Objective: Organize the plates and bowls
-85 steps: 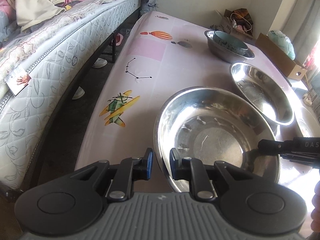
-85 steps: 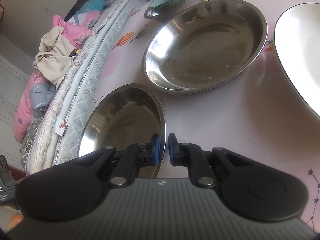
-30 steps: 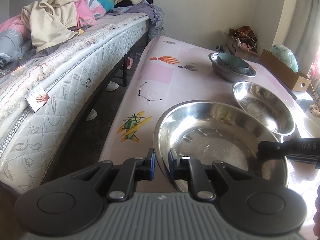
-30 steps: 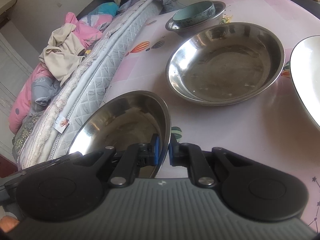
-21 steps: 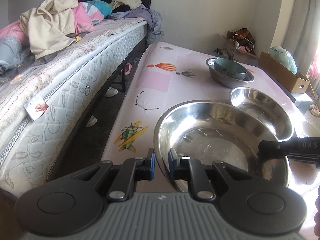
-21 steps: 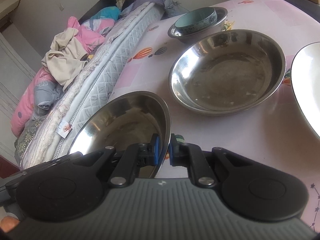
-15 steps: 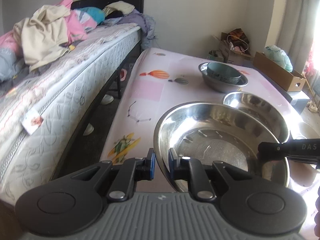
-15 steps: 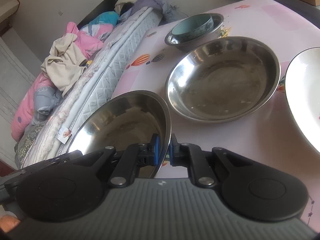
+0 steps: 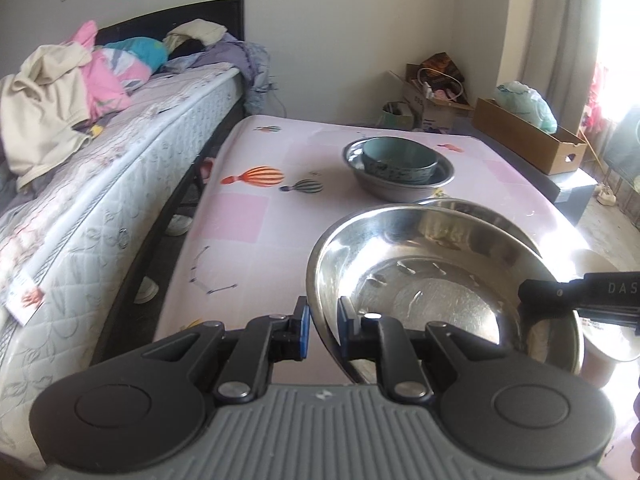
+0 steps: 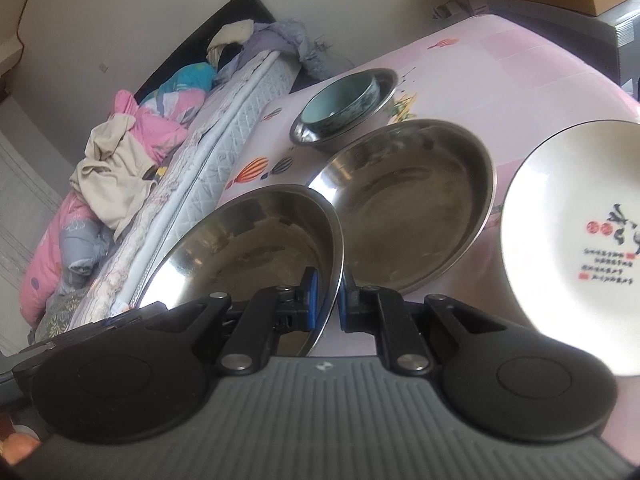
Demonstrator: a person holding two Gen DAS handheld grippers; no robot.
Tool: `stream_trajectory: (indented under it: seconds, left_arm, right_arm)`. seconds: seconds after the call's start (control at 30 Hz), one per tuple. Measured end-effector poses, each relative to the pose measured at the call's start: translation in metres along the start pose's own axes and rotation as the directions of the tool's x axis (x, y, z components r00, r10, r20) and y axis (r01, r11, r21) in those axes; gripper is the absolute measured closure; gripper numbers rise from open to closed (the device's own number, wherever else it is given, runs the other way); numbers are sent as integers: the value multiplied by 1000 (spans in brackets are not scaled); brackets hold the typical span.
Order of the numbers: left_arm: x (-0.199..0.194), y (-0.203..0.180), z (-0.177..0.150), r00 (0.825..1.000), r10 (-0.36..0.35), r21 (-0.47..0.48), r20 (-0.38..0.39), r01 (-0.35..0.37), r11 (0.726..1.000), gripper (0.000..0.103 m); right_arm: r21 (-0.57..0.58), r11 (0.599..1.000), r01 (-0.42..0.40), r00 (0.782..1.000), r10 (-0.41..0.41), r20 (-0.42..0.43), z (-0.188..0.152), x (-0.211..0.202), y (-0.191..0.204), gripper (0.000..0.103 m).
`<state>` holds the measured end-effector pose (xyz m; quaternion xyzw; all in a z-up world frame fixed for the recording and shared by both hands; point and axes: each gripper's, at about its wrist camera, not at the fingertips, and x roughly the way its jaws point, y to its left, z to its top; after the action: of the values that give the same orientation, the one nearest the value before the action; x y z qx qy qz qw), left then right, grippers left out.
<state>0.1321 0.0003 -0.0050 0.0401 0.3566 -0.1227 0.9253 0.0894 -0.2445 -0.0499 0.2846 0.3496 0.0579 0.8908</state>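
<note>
Pink tablecloth beside bed

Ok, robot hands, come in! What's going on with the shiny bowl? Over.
Left gripper and right gripper both shut on the steel bowl's rim. Second steel bowl just beyond. White plate alongside, clear.

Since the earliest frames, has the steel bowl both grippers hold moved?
Yes. The held steel bowl is now lifted and overlaps the rim of the second steel bowl, where table showed between them earlier.
</note>
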Motion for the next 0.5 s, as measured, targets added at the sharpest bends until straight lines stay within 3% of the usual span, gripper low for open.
stream_trajectory:
  seconds: [0.5]
  left_arm:
    - [54,-45,32,998,-60,61,-26,62,996,87]
  right_arm:
    - [66,996,62,997,-66,49,40,7,-48,93]
